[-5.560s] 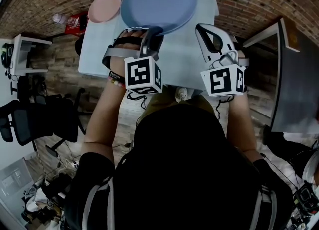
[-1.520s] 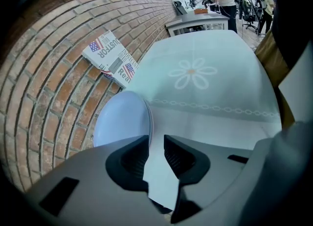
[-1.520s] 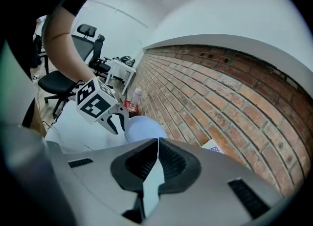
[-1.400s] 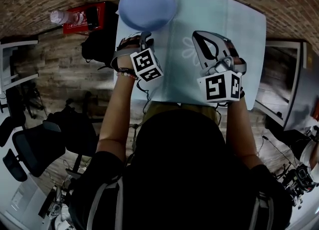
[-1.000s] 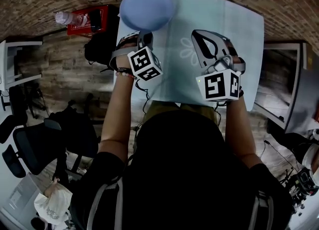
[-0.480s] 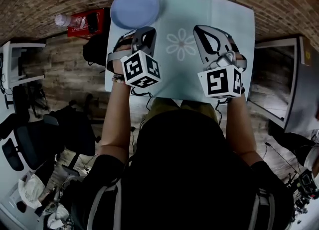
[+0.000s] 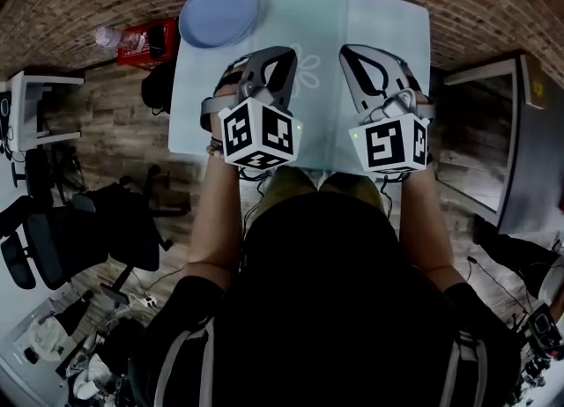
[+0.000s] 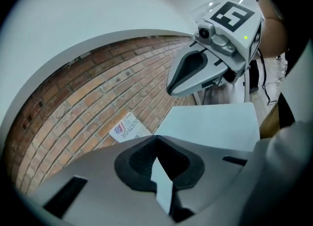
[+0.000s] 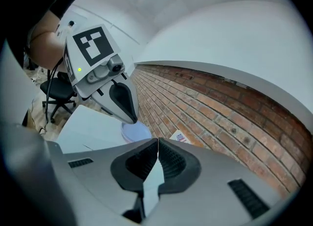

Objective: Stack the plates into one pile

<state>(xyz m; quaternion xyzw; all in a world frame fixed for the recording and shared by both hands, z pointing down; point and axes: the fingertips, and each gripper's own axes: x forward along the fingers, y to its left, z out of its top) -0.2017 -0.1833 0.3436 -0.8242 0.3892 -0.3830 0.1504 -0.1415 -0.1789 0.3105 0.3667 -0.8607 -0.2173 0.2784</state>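
Blue plate (image 7: 218, 13): lying at the far left corner of the table (image 7: 379, 26); no other plate is showing. Left gripper (image 7: 277, 55), right gripper (image 7: 352, 51): both are hovering near the person, jaws closed, carrying nothing. Handling: probably finishing, so both are best keeping well clear of the plate's rim.

"DUSTFOR" on flag-printed carton (image 8: 128, 128)
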